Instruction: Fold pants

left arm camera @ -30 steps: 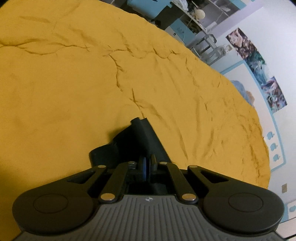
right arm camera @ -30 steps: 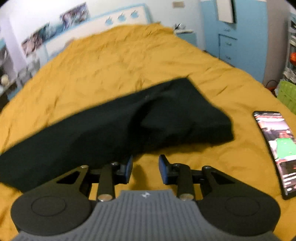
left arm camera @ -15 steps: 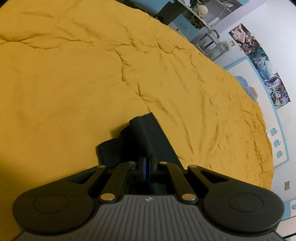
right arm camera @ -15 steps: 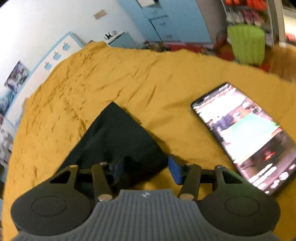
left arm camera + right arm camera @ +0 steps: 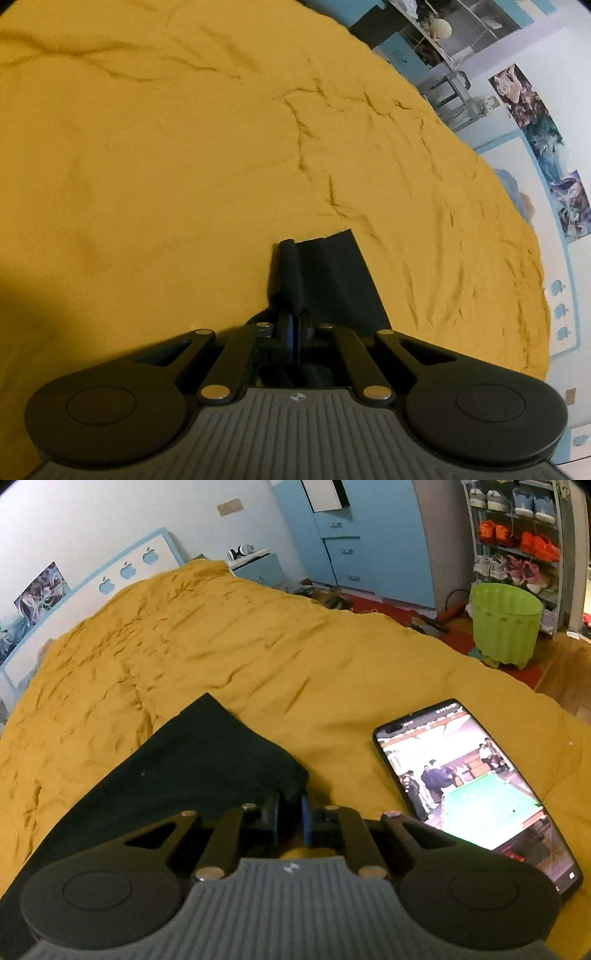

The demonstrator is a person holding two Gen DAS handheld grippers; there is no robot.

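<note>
Bedroom, bed dressed in a mustard-yellow bedspread (image 5: pixel 258 653), creased, with blue cabinets and a shoe rack behind.

Item: black pants (image 5: pixel 192 768), lying flat on the bedspread, one corner reaching toward the headboard, just left of a lit smartphone (image 5: pixel 465 786) that sits apart from the cloth.

Item: right gripper (image 5: pixel 290 818); its jaws have just been closing and now pinch the pants' near corner, dark cloth visibly between the blue pads.

Item: left gripper (image 5: pixel 294 332); jaws together, clamped on a bunched roll of the same black fabric at another edge (image 5: pixel 332 280), with bare bedspread beyond.

Step in hand, by my reading: both ends gripped, ready to lift and carry one edge over the other.

Handling notes: raise both grips evenly so the cloth hangs taut without twisting; keep the pinch on all layers, since thin fabric may slip; sweep clear of the smartphone; lay the edges flush before releasing, then smooth the fold.
</note>
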